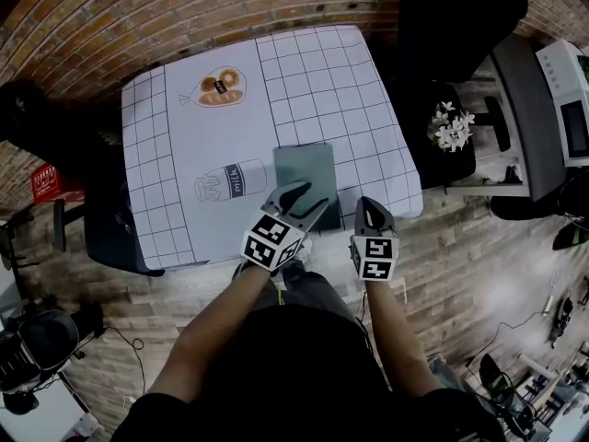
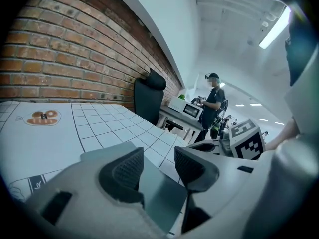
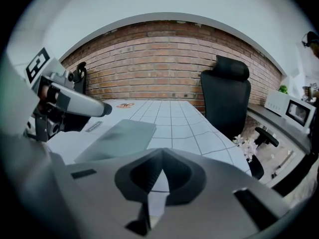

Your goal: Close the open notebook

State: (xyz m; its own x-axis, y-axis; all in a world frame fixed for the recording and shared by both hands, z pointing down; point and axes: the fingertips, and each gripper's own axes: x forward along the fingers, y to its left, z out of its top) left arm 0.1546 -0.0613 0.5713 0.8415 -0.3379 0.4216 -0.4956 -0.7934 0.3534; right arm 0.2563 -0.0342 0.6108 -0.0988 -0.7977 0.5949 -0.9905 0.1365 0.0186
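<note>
A grey-green notebook (image 1: 308, 167) lies flat with its cover down on the white gridded tablecloth (image 1: 322, 72), near the table's front edge. My left gripper (image 1: 308, 201) hovers over the notebook's near edge with its jaws apart and nothing pressed between them. In the left gripper view, the notebook (image 2: 160, 193) shows through the gap of the left gripper (image 2: 158, 167). My right gripper (image 1: 371, 208) sits just right of the notebook by the front edge, jaws together. In the right gripper view the right gripper (image 3: 160, 172) is empty, and the notebook (image 3: 119, 137) lies ahead to the left, under the left gripper (image 3: 75, 103).
Printed on the cloth are a milk bottle (image 1: 225, 180) and bread (image 1: 221, 88). A black office chair (image 1: 460, 12) stands at the table's far right, with white flowers (image 1: 451, 127) and a side counter carrying a microwave (image 1: 572, 99) beyond. A person (image 2: 212, 101) stands farther off.
</note>
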